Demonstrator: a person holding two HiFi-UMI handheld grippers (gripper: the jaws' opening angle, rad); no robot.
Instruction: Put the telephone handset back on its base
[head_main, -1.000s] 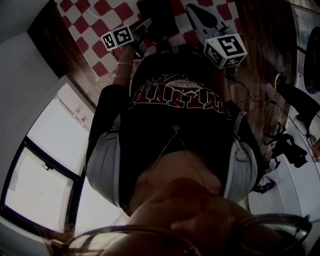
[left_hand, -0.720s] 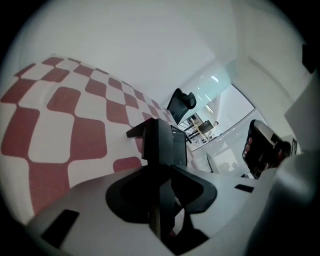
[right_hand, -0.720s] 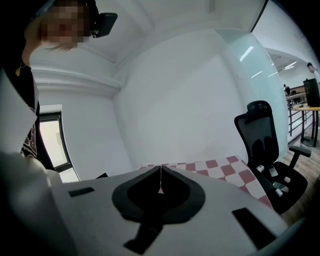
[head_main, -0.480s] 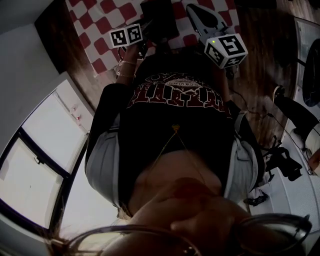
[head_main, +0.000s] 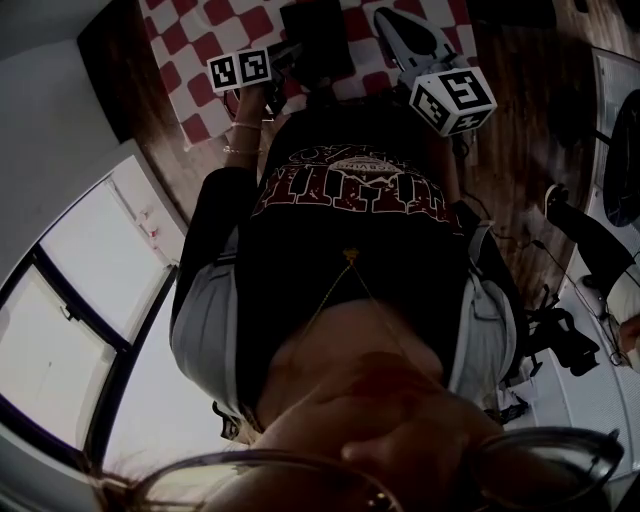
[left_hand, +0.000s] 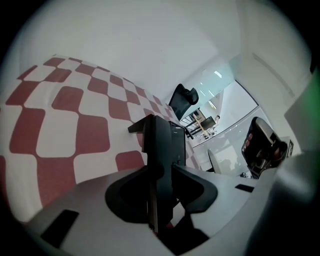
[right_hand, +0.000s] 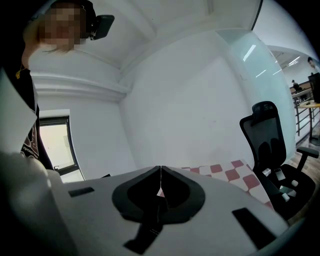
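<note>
In the left gripper view a black telephone handset (left_hand: 159, 142) stands edge-on between the jaws, rising above the red-and-white checked cloth (left_hand: 75, 125). My left gripper (left_hand: 161, 169) is shut on it. In the head view the same left gripper (head_main: 283, 58) reaches a black slab (head_main: 316, 38) on the cloth (head_main: 190, 40); handset and base cannot be told apart there. My right gripper (head_main: 393, 24) hovers just right of that slab. Its jaws (right_hand: 160, 174) meet with nothing between them.
The person's dark-shirted torso (head_main: 350, 260) fills the middle of the head view and hides the near part of the table. Brown wood (head_main: 510, 90) shows right of the cloth. A black office chair (right_hand: 270, 145) stands at the right, and windows (head_main: 90, 300) lie at the left.
The left gripper's marker cube has drifted slightly right and then back left, still beside the black slab. The right gripper has hardly moved. The whole view has shifted a little.
</note>
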